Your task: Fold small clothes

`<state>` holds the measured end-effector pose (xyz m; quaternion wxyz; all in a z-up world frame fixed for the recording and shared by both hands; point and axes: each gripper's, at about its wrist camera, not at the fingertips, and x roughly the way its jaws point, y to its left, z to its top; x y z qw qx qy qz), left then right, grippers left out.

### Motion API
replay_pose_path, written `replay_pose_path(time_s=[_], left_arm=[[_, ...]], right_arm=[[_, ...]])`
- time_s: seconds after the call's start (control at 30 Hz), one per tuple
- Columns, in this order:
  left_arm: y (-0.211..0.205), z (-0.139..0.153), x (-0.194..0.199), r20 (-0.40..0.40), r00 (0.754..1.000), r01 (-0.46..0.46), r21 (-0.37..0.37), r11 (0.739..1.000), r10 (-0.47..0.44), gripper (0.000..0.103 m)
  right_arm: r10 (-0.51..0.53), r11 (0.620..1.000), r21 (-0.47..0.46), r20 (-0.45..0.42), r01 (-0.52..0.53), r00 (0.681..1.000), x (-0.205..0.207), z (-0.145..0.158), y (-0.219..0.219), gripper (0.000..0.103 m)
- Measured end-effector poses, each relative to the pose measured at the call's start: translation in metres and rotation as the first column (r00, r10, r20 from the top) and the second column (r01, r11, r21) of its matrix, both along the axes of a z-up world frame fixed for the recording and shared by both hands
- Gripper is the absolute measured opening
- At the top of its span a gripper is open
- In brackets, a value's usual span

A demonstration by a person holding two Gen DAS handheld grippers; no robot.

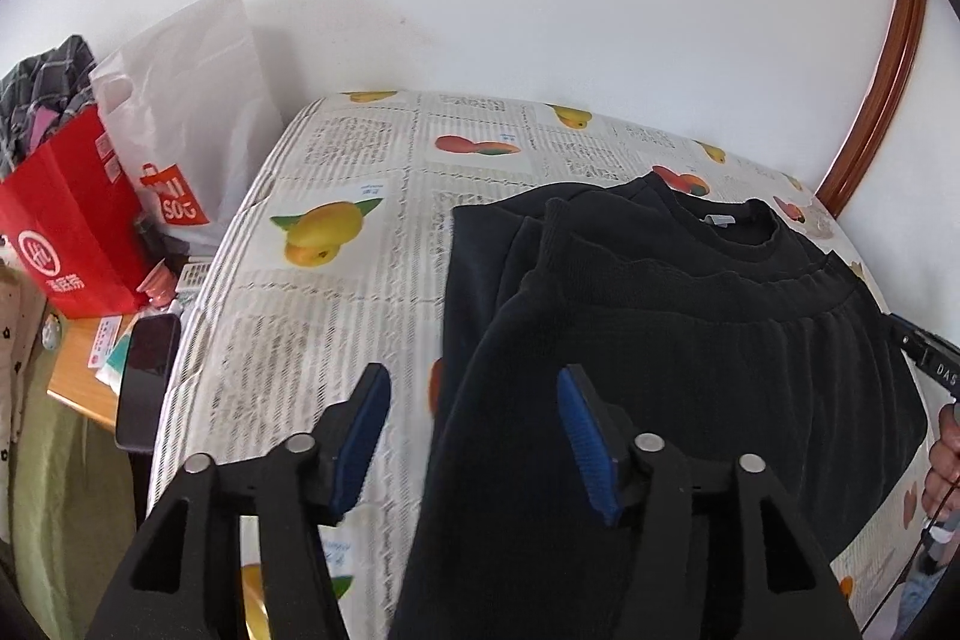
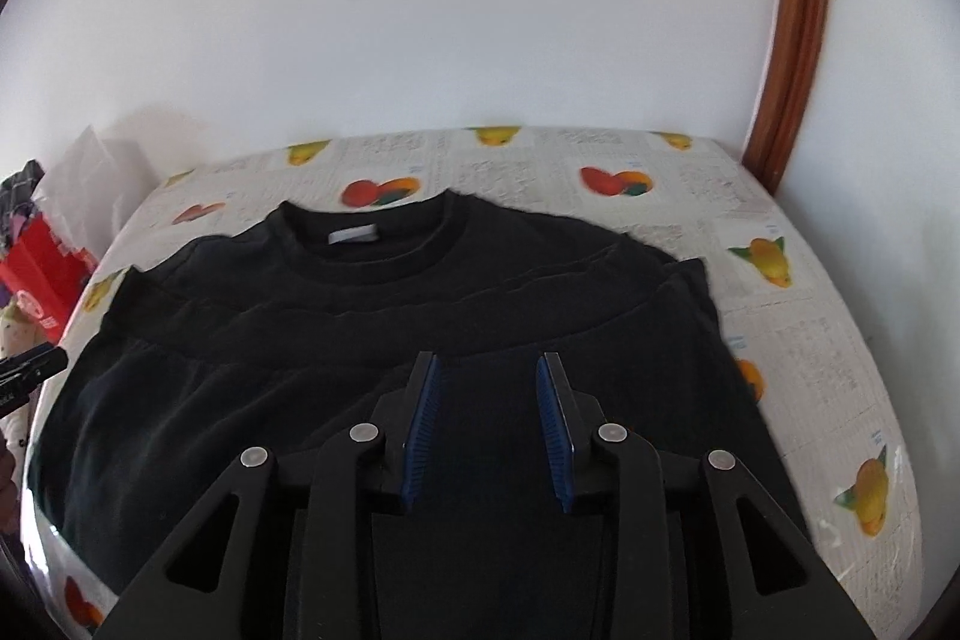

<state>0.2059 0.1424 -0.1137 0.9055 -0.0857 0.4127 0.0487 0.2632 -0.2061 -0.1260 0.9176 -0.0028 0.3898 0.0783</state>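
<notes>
Closest to my cameras, both tools hang over the bed [image 2: 810, 316] with nothing between their blue pads. My left tool [image 1: 474, 436] is released, jaws spread wide, above the left edge of the black sweatshirt [image 2: 420, 340], one pad over the fruit-and-newsprint cover [image 1: 336, 316] and the other over dark cloth. My right tool [image 2: 487, 427] is released too, jaws apart, above the middle of the garment's lower half.

Beyond them the sweatshirt lies flat on the bed, its lower part folded up so a ribbed band [image 2: 420, 322] crosses the chest. Its collar [image 2: 372, 250], with a small white label [image 2: 353, 235] inside, points toward the bed's far edge. I can see bare cover around the garment on the left, right and far sides.

Off the bed's left edge, a dark phone [image 1: 147, 382] lies on a wooden surface. Behind it stand a red paper bag [image 1: 78, 220] and a white plastic bag [image 1: 192, 112]. Farthest back are the white wall [image 2: 420, 10] and a brown wooden frame [image 2: 798, 40] by the bed's far right corner.
</notes>
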Motion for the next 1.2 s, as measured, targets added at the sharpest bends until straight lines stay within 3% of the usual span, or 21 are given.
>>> replay_pose_path(time_s=[0.1,0.3,0.63,0.7,0.9,1.0,1.1,1.17,1.2], left_arm=[[0.024,0.000,-0.028,0.002,1.000,-0.021,-0.025,0.999,0.021,0.060],[0.067,-0.014,-0.074,-0.042,0.997,-0.069,-0.060,0.996,0.067,0.060],[0.097,-0.027,-0.120,-0.041,0.997,-0.076,-0.107,0.991,0.072,0.061],[0.103,-0.032,-0.124,-0.045,0.996,-0.081,-0.134,0.988,0.075,0.061],[0.110,-0.043,-0.131,-0.043,0.997,-0.076,-0.176,0.981,0.069,0.061],[0.112,-0.044,-0.130,-0.037,0.997,-0.074,-0.190,0.979,0.068,0.061],[0.112,-0.045,-0.130,-0.039,0.996,-0.082,-0.199,0.977,0.075,0.061],[0.112,-0.045,-0.130,-0.041,0.996,-0.088,-0.201,0.976,0.081,0.061],[0.112,-0.045,-0.130,-0.041,0.996,-0.091,-0.204,0.975,0.084,0.061]], right_arm=[[0.088,0.996,0.005,-0.012,-0.088,0.996,-0.021,-0.005,0.047,0.034],[0.251,0.967,0.030,0.000,-0.251,0.968,-0.073,-0.016,0.142,0.053],[0.519,0.855,0.014,-0.004,-0.518,0.855,-0.152,-0.045,0.261,0.057],[0.549,0.835,-0.024,-0.010,-0.549,0.836,-0.160,-0.054,0.278,0.057],[0.551,0.822,-0.173,0.001,-0.543,0.834,-0.166,-0.073,0.309,0.060],[0.545,0.801,-0.301,0.012,-0.517,0.838,-0.172,-0.086,0.328,0.062],[0.550,0.791,-0.348,0.044,-0.503,0.834,-0.175,-0.085,0.331,0.055],[0.528,0.796,-0.380,0.053,-0.472,0.848,-0.170,-0.083,0.331,0.029],[0.523,0.796,-0.386,0.052,-0.466,0.851,-0.167,-0.083,0.330,0.025]])
